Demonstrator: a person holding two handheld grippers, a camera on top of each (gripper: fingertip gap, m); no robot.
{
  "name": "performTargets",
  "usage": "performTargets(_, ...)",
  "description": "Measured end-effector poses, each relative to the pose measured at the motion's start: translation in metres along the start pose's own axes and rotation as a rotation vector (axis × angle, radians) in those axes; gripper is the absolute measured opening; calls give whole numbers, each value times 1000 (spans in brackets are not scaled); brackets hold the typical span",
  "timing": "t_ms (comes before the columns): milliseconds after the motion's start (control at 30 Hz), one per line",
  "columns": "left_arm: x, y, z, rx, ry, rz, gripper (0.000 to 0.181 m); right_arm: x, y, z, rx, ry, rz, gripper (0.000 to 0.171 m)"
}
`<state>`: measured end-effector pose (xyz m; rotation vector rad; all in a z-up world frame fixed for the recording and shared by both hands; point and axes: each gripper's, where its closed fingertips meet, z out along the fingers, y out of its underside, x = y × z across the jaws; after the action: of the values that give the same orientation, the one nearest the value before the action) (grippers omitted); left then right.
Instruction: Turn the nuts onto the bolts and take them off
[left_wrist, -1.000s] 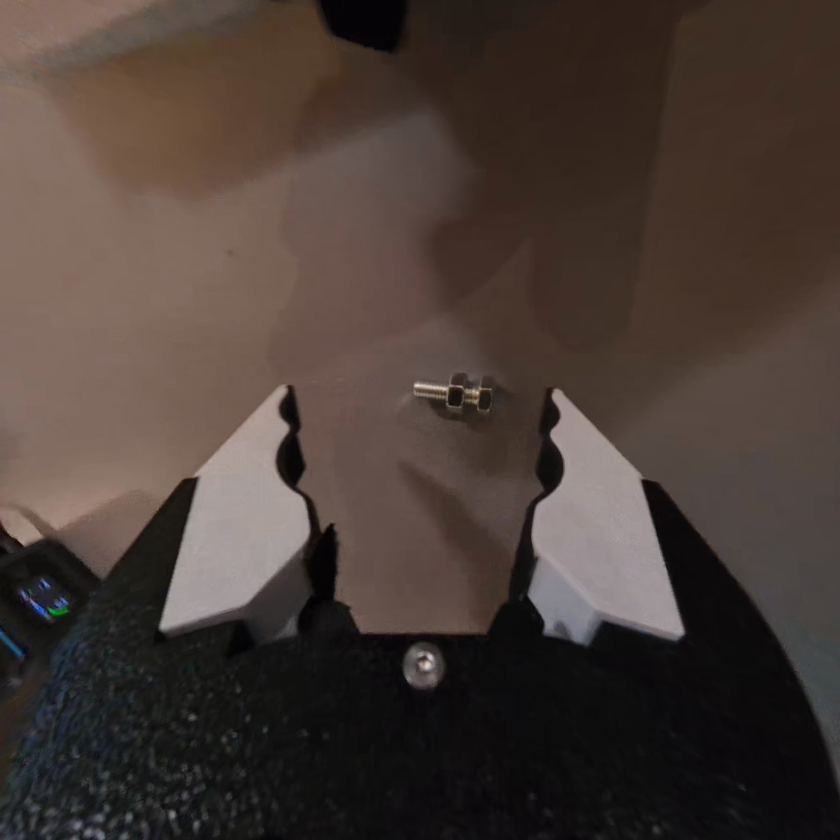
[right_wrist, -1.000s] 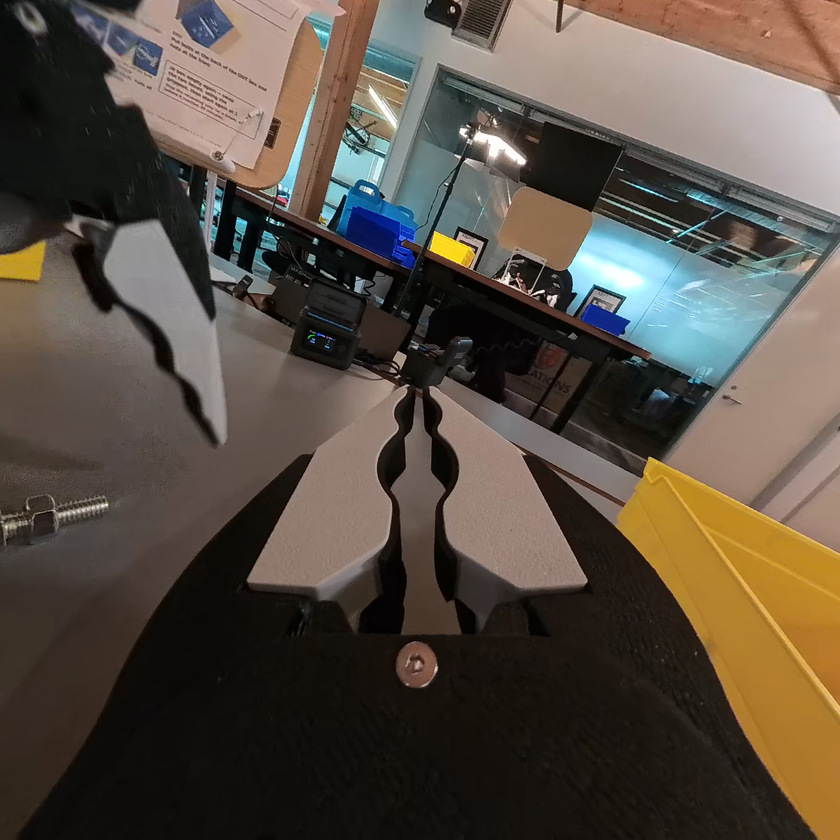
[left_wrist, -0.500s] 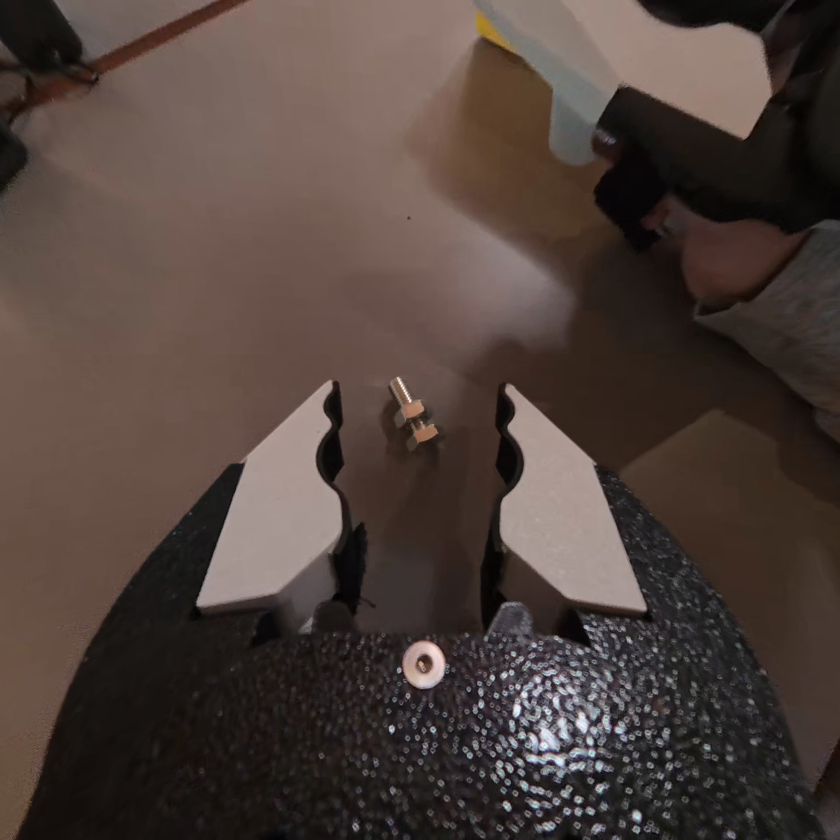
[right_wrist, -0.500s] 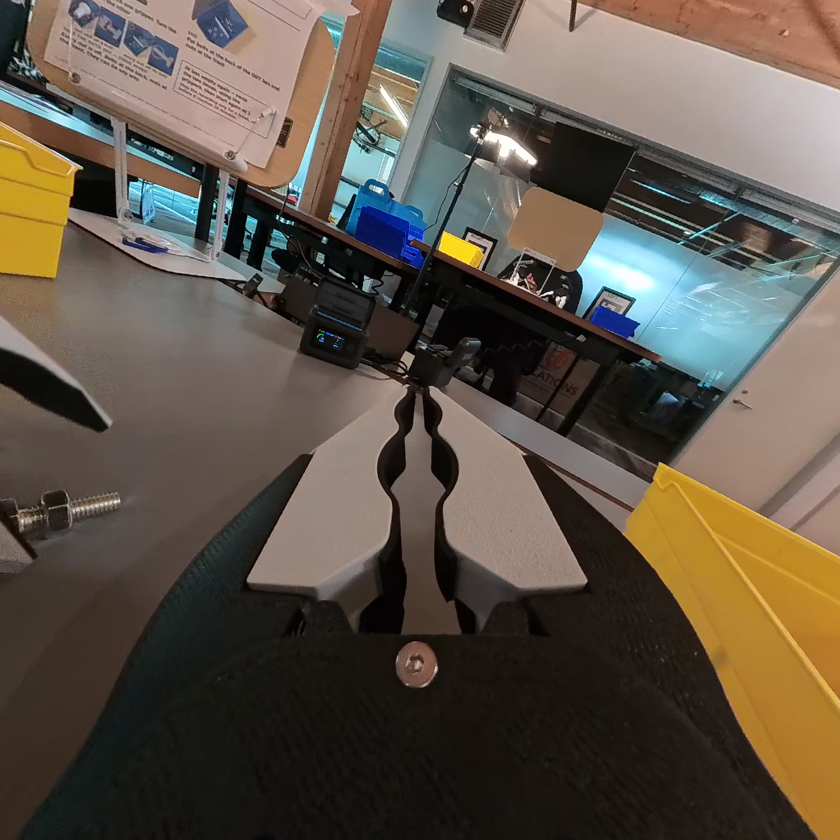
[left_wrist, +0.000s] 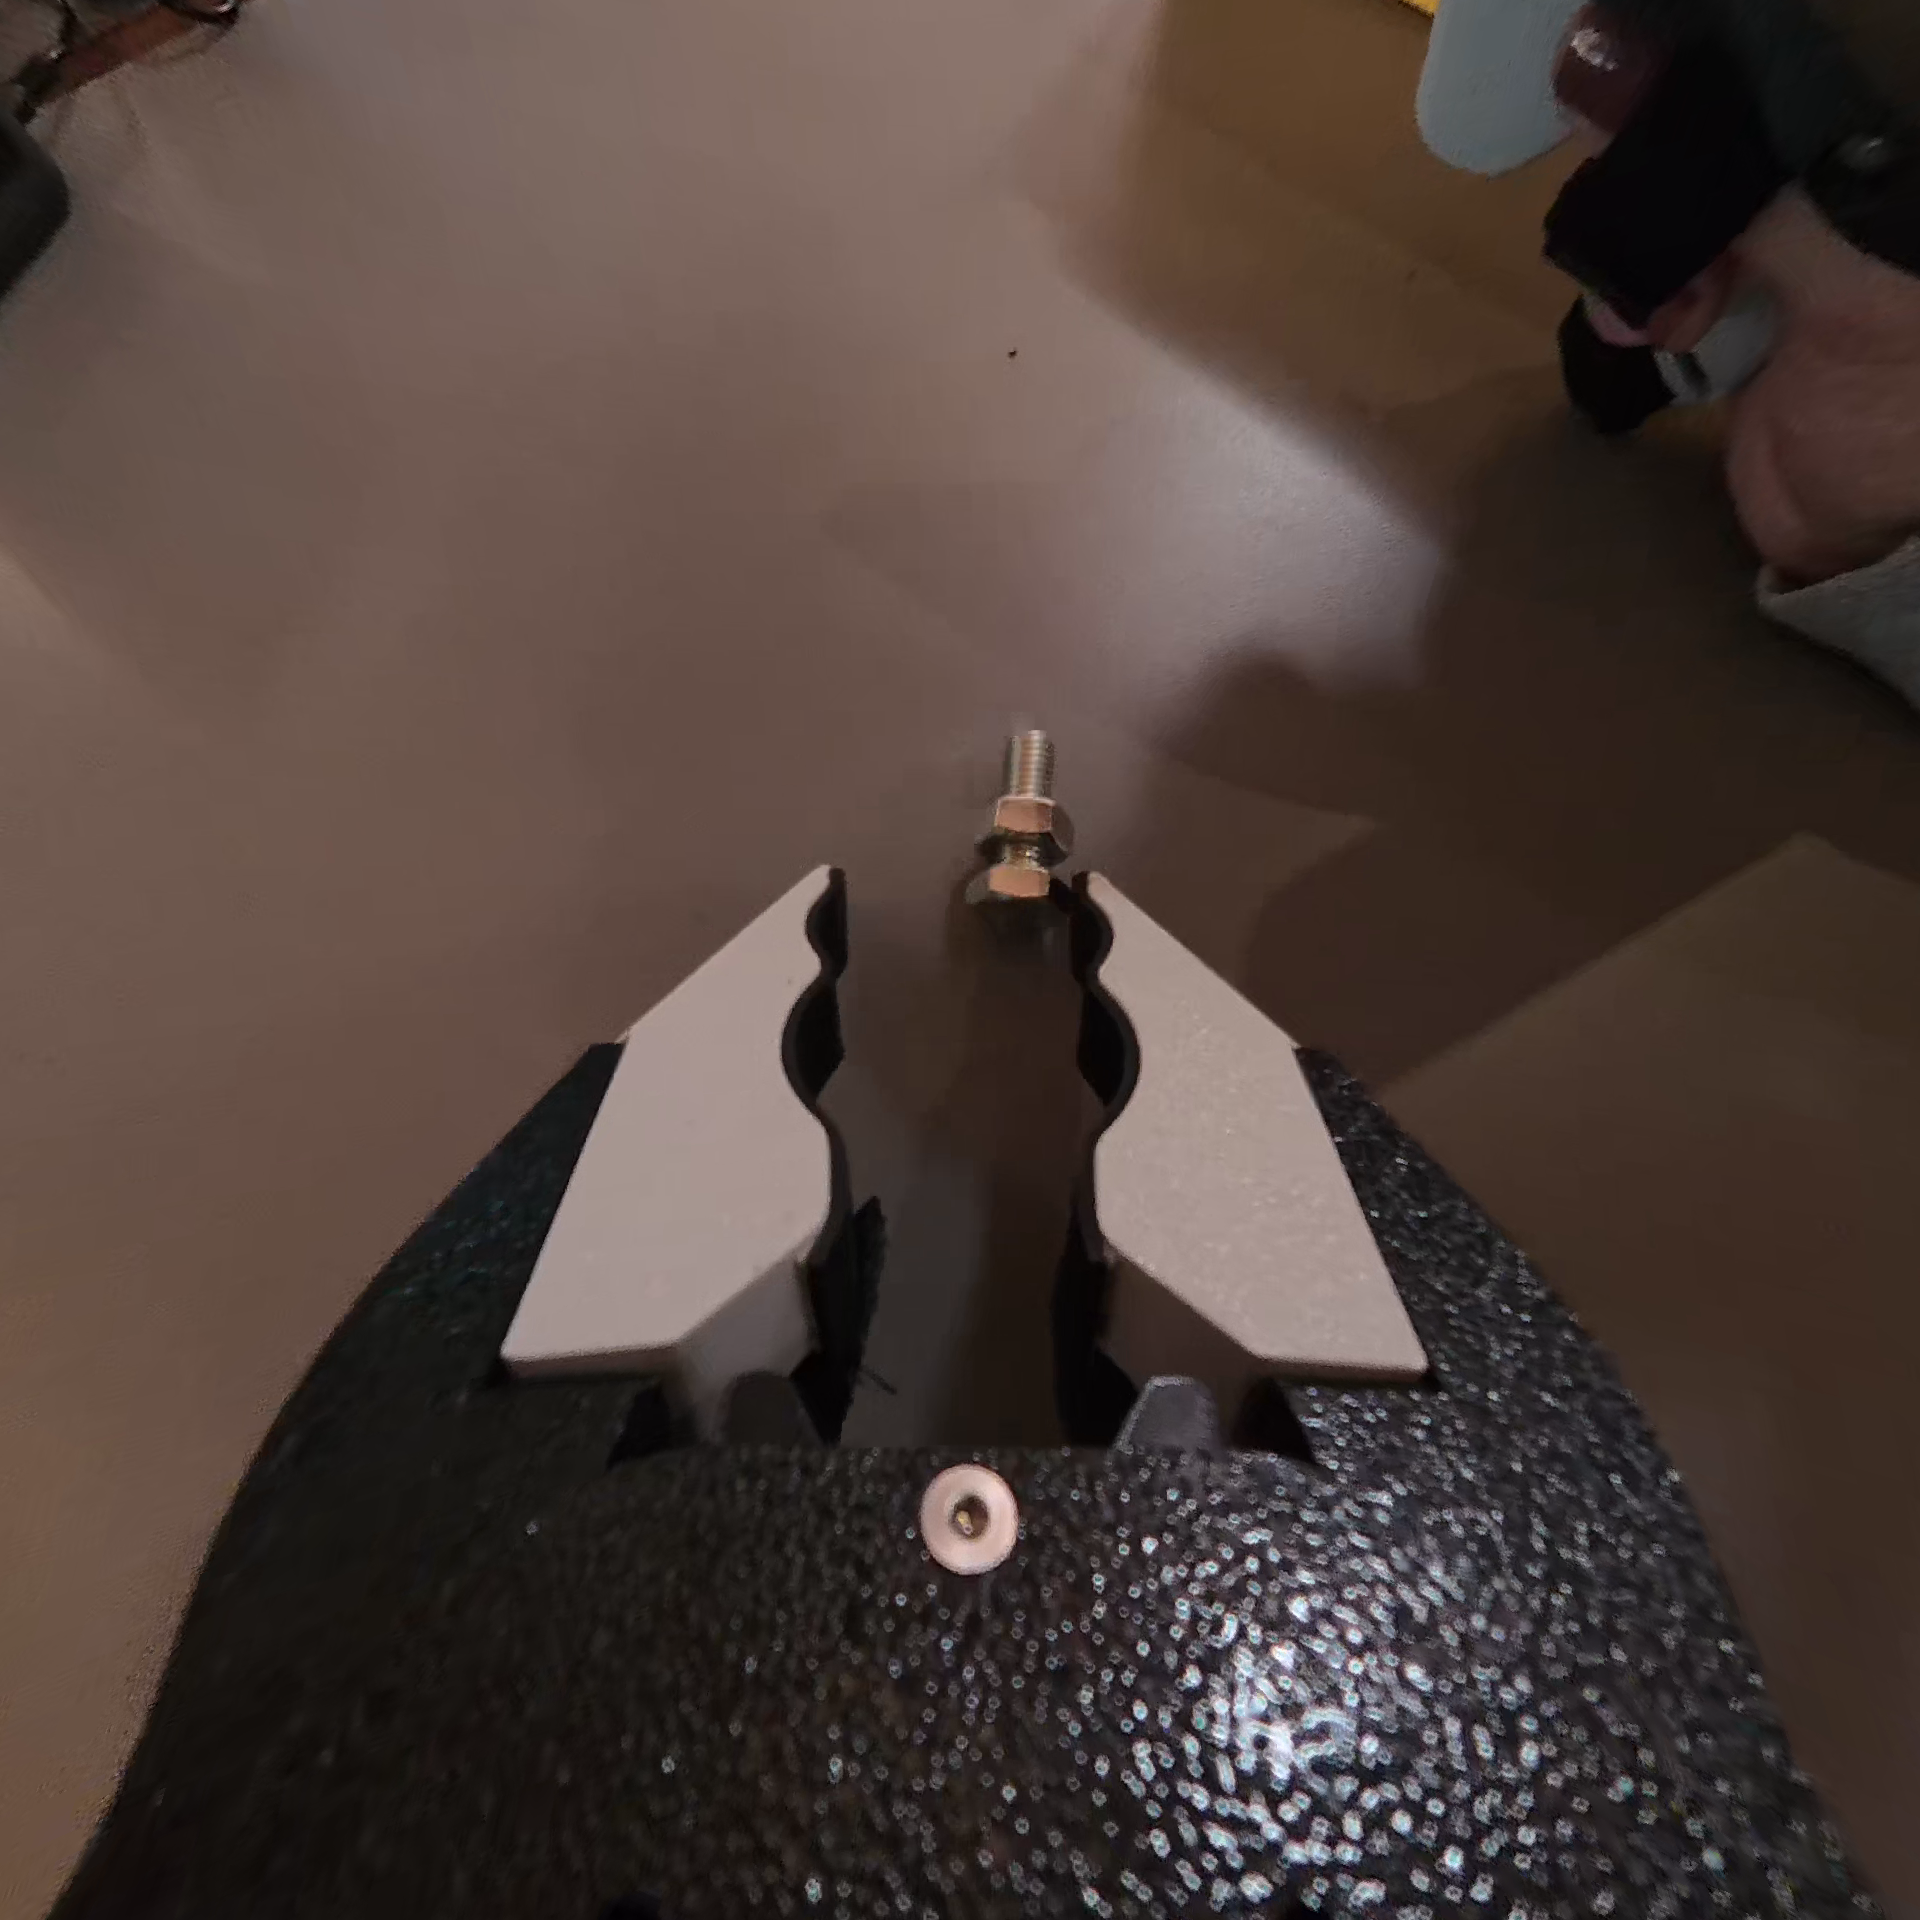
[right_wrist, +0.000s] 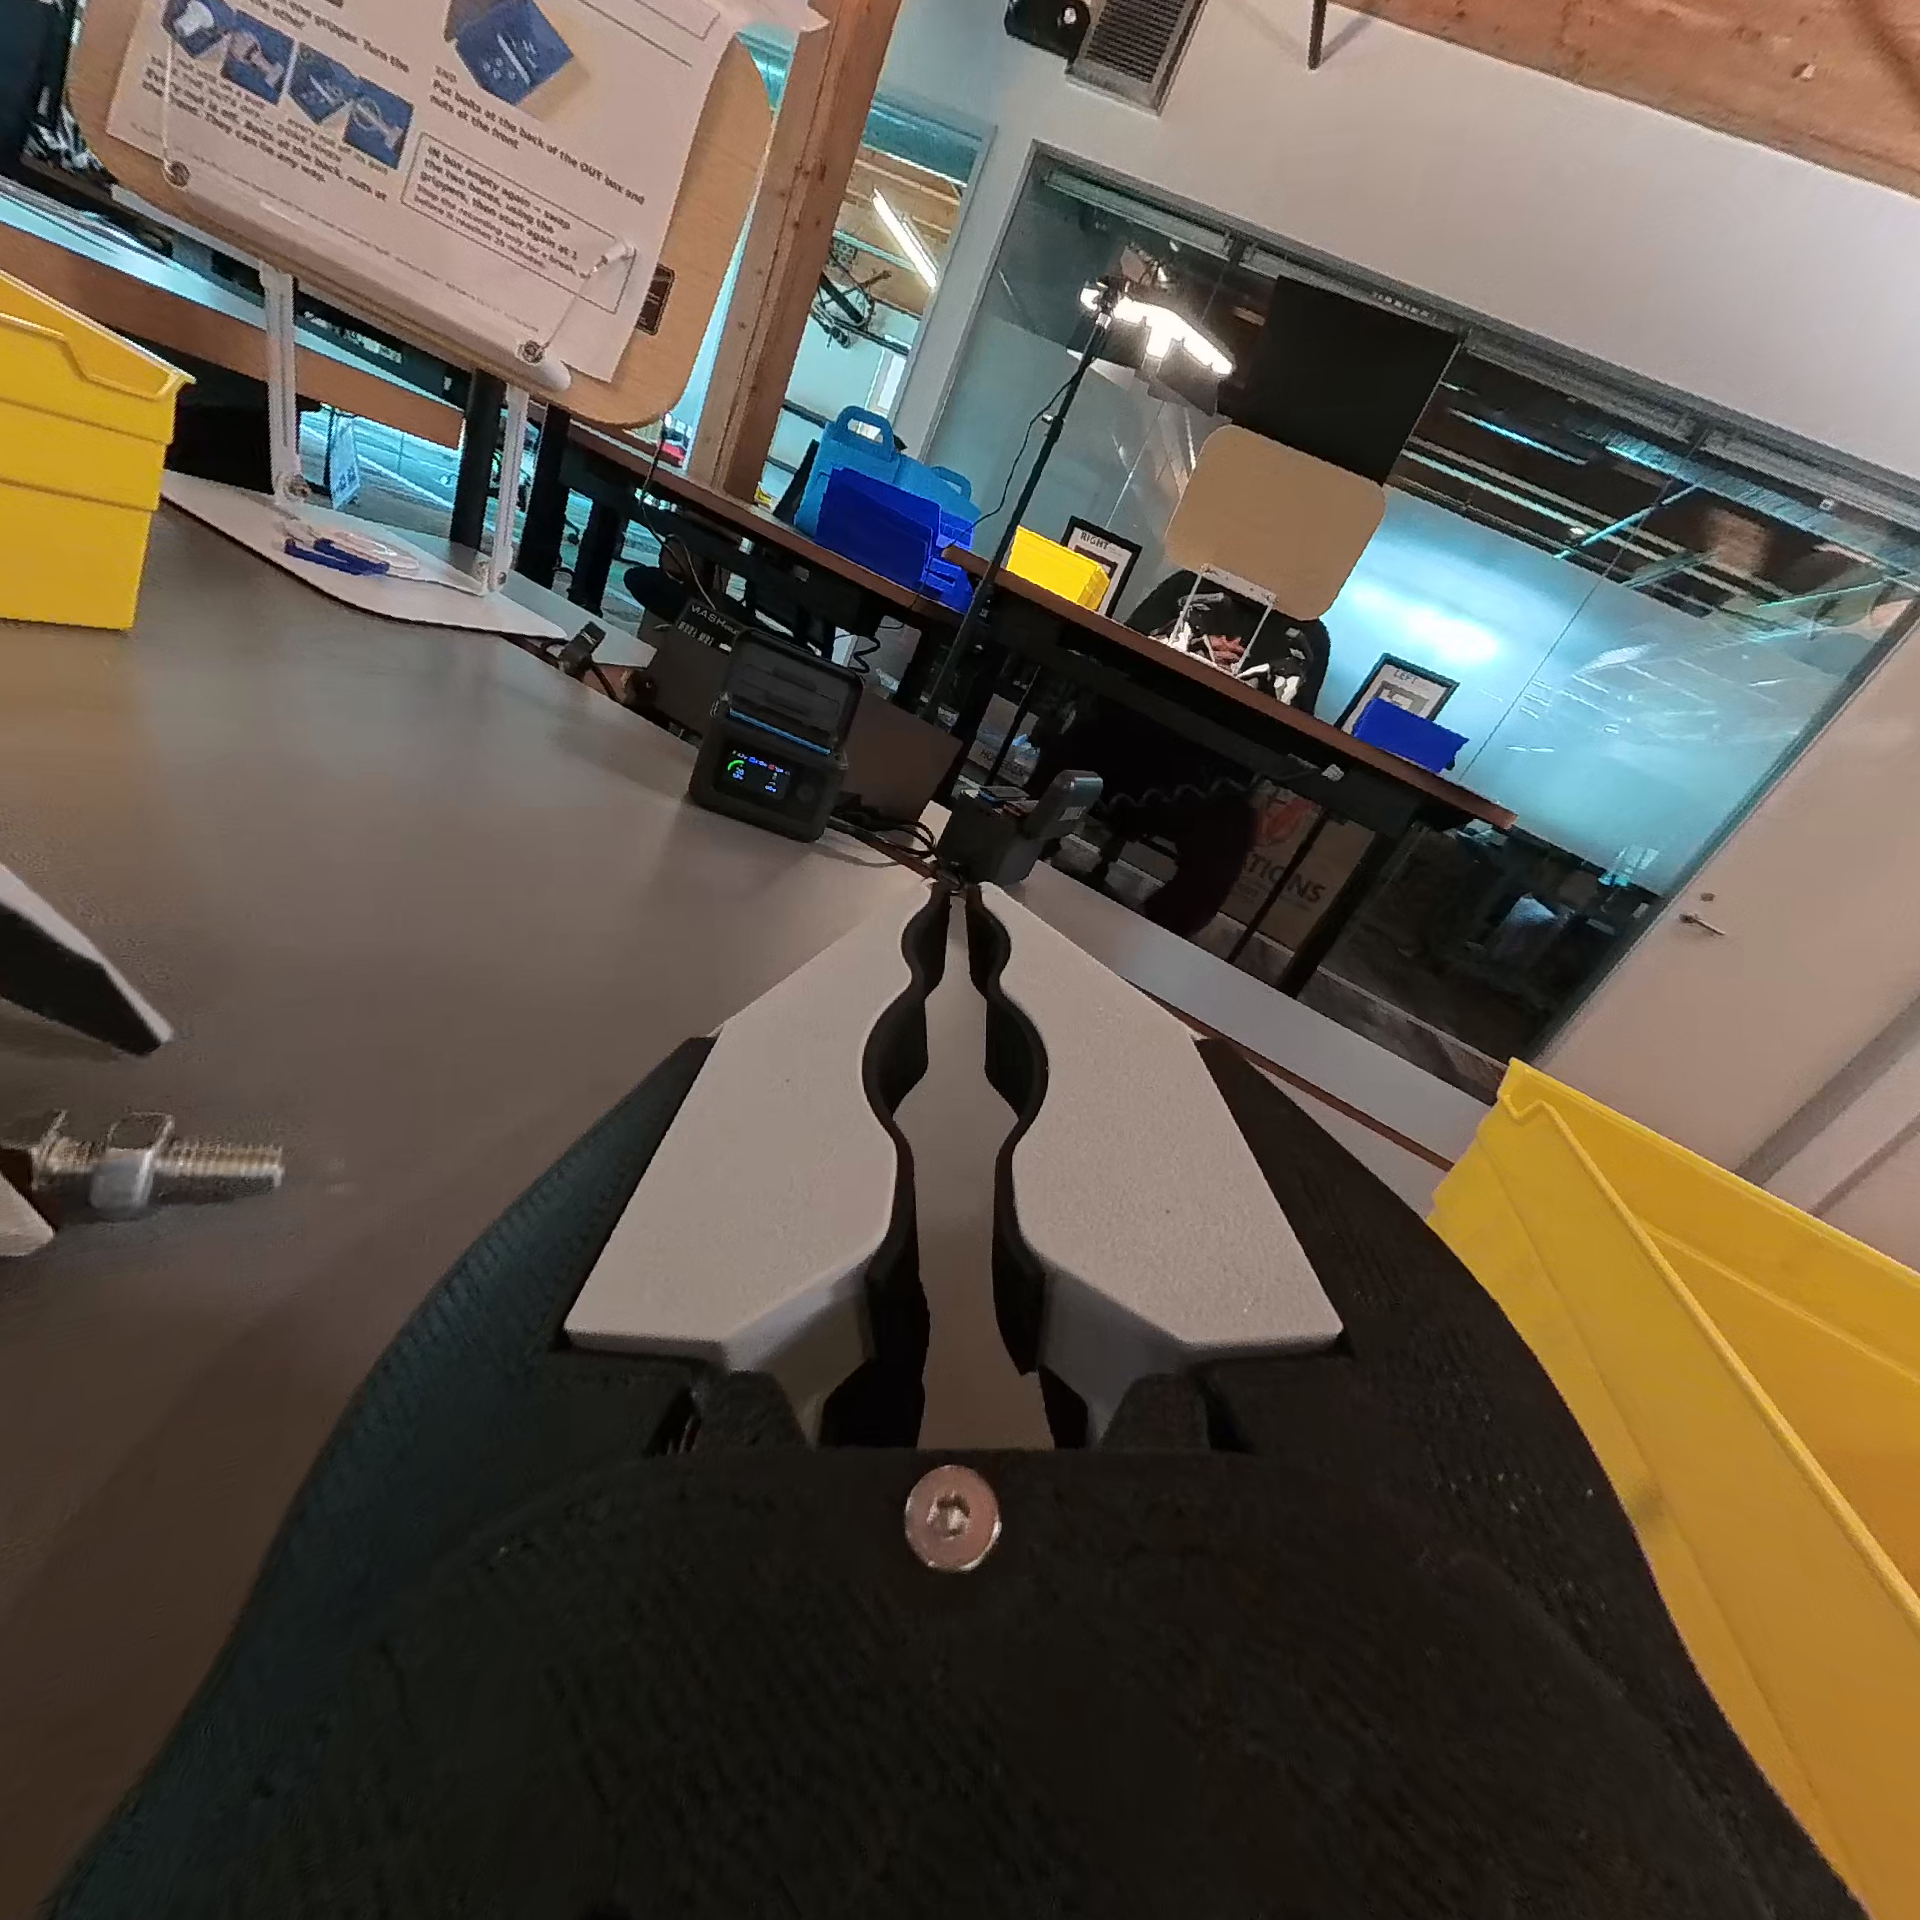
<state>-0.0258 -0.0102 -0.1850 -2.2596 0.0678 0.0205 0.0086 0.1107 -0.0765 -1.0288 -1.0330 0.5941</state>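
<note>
A silver bolt (left_wrist: 1023, 831) with a nut (left_wrist: 1027, 821) threaded near its head lies on the grey-brown table (left_wrist: 520, 520), its threaded end pointing away from me. My left gripper (left_wrist: 956, 894) is open, and the bolt head lies just past the tips, close to the right fingertip (left_wrist: 1101, 925). In the right wrist view the bolt (right_wrist: 145, 1169) lies at the far left, with a left fingertip (right_wrist: 62, 997) above it. My right gripper (right_wrist: 951, 904) is shut and empty, held off to the bolt's right. It also shows at the top right of the left wrist view (left_wrist: 1496, 94), held by a hand.
A yellow bin (right_wrist: 1714, 1403) stands close on the right, and another yellow bin (right_wrist: 73, 488) at the far left. An instruction board on a stand (right_wrist: 416, 156) and a small black device with a lit screen (right_wrist: 774, 753) sit at the table's far side. One gripper's finger ends stand about 15 cm off the other's.
My left gripper has swung round and come closer, so the bolt now points along the fingers with its head at the tips. Its jaws have narrowed. The right gripper has barely moved.
</note>
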Motion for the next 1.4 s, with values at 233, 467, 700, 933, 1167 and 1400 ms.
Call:
performTargets(233, 14, -2, 0, 25, 57, 131, 32, -1, 0, 1, -2, -3, -2, 2)
performTargets(467, 22, 0, 2, 0, 165, 123, 19, -1, 0, 1, 2, -7, 0, 2)
performTargets(700, 18, -9, 1, 70, 125, 211, 17, -4, 0, 2, 1, -28, 10, 2)
performTargets(933, 11, -51, -15, 388, 90, 488, 17, -55, -15, -8, 15, -550, 373, 22)
performTargets(1167, 23, -41, -26, 483, 235, 677, 17, -106, -13, -50, -188, -1055, 552, 41)
performTargets(1400, 33, -38, -28, 494, 307, 682, 17, -118, -5, -58, -285, -1121, 549, 42)
